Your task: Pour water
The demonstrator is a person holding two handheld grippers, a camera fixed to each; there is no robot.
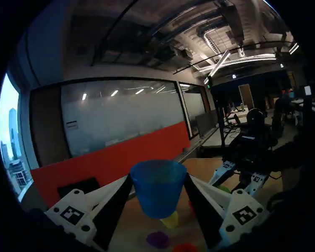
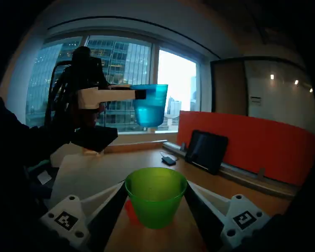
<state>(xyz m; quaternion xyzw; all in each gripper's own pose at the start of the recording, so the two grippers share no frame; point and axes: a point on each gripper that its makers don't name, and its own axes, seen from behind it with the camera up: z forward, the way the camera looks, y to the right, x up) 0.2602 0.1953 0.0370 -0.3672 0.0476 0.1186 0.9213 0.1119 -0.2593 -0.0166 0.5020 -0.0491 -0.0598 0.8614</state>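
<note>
A translucent blue cup (image 1: 158, 189) stands upright between the two white fingers of my left gripper (image 1: 157, 181), which is shut on it. In the right gripper view the same blue cup (image 2: 150, 105) hangs high over the table with liquid in its lower half, and the left gripper (image 2: 137, 94) clamps it from the left. My right gripper (image 2: 156, 191) is shut on an empty green cup (image 2: 156, 199), held upright low over the wooden table (image 2: 115, 168). The blue cup is above and beyond the green one, apart from it.
A yellow cup (image 1: 171, 220), a purple piece (image 1: 157, 239) and a red piece (image 1: 185, 248) lie on the table below the blue cup. A dark tablet (image 2: 207, 151) leans against the orange partition (image 2: 258, 143), with a phone (image 2: 169, 160) beside it. Windows are behind.
</note>
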